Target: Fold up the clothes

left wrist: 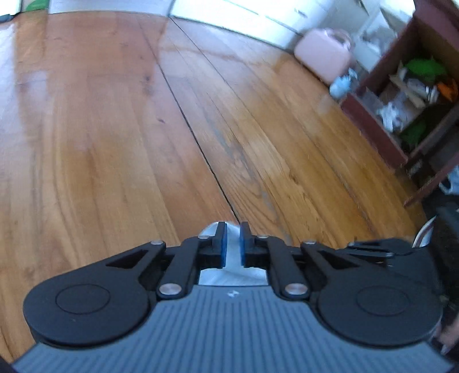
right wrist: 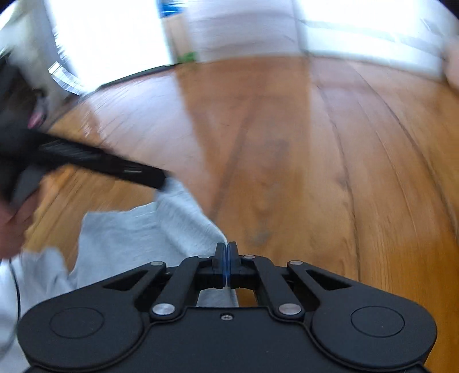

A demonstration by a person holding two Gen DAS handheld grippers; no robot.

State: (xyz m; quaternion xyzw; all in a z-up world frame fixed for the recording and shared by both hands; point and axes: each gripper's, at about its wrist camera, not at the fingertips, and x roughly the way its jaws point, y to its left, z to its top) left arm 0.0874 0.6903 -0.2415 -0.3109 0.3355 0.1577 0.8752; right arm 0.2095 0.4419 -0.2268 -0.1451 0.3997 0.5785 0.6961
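A light grey garment (right wrist: 137, 235) hangs stretched between both grippers above the wooden floor (right wrist: 287, 160). My right gripper (right wrist: 228, 246) is shut on its right edge, pads pressed together with the cloth pinched between them. In the right wrist view the left gripper (right wrist: 160, 179) reaches in from the left, and the cloth rises to its tip. From the left wrist view, the left gripper (left wrist: 233, 226) has its blue pads (left wrist: 223, 246) close together with grey garment (left wrist: 232, 275) filling the narrow gap. The rest of the garment is hidden below the gripper bodies.
A dark red shelf unit (left wrist: 401, 94) full of clutter stands at the right, with a pink case (left wrist: 324, 56) beside it. White cabinets (left wrist: 258, 17) line the far wall. A person's hand (right wrist: 11, 223) holds the left gripper. Both views are motion-blurred.
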